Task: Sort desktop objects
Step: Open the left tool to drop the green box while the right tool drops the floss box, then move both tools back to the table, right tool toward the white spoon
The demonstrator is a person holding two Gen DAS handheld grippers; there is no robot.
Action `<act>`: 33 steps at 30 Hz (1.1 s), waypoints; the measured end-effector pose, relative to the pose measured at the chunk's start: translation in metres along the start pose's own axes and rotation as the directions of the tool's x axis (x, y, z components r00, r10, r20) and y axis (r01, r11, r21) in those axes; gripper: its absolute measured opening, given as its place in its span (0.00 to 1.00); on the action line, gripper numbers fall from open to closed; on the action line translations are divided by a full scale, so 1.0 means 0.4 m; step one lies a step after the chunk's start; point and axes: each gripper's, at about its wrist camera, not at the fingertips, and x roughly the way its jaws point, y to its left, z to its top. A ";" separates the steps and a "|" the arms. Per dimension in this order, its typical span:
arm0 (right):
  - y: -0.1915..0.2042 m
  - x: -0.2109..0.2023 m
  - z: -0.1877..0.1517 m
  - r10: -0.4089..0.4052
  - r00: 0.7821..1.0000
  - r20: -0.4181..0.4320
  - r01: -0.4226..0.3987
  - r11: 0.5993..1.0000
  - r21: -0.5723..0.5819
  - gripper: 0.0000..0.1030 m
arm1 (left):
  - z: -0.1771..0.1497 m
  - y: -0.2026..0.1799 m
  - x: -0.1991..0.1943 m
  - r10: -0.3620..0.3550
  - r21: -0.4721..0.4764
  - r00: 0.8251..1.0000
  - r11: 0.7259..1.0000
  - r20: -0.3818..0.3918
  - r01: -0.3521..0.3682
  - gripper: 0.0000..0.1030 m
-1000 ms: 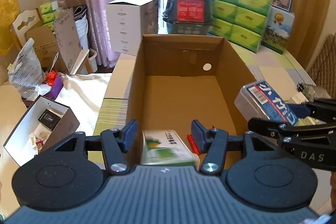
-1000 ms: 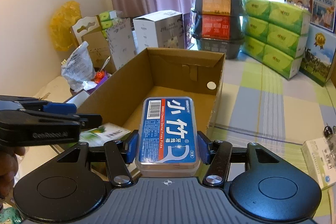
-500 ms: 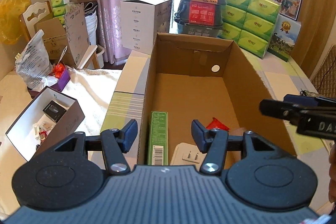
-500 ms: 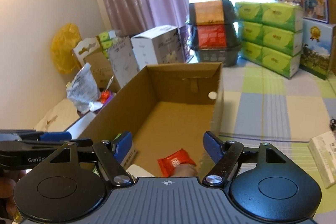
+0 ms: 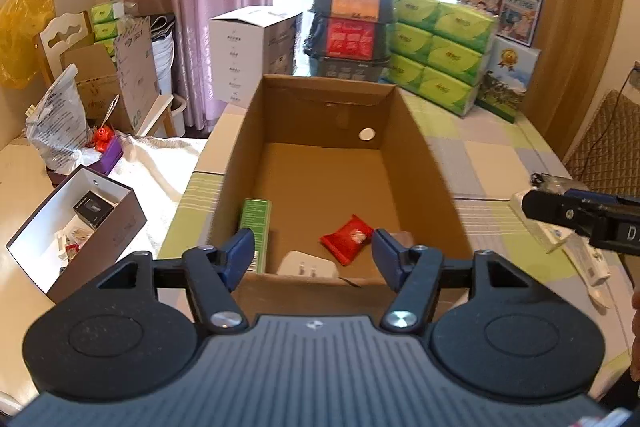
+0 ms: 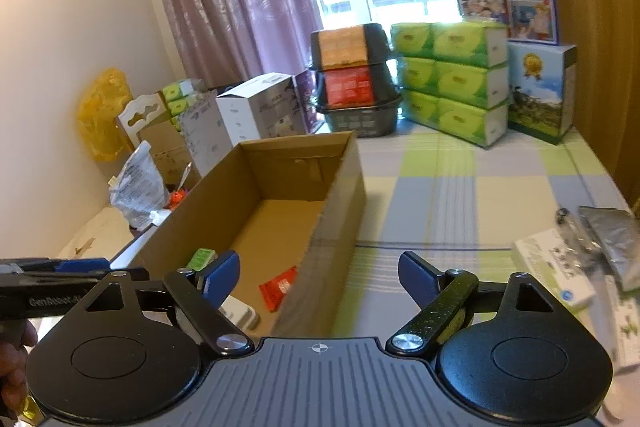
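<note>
Checked-cloth bench [image 6: 460, 187], cardboard box [image 5: 424, 163] on it: both grippers, left gripper [image 5: 312, 251] and right gripper [image 6: 318, 277], now released and empty, floss case and green carton [image 5: 256, 227] deposited since a second ago; visible contents one green carton, one red sachet [image 5: 347, 238], one white plug [image 5: 306, 269]; several packets [image 6: 560, 267] remain unsorted.
</note>
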 end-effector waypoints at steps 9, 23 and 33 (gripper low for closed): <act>-0.065 -0.121 -0.059 -0.067 0.998 0.012 0.067 0.998 0.004 0.89 | -0.017 -0.105 -0.065 -0.040 0.038 0.999 0.999 0.032 0.039 0.80; -0.191 -0.276 -0.161 -0.214 0.977 0.001 0.213 0.972 0.096 0.90 | -0.028 -0.293 -0.099 -0.187 0.099 0.981 0.978 0.057 0.181 0.98; -0.312 -0.331 -0.241 -0.325 0.945 -0.027 0.326 0.936 0.135 0.90 | -0.037 -0.437 -0.056 -0.271 0.158 0.962 0.951 0.017 0.265 0.98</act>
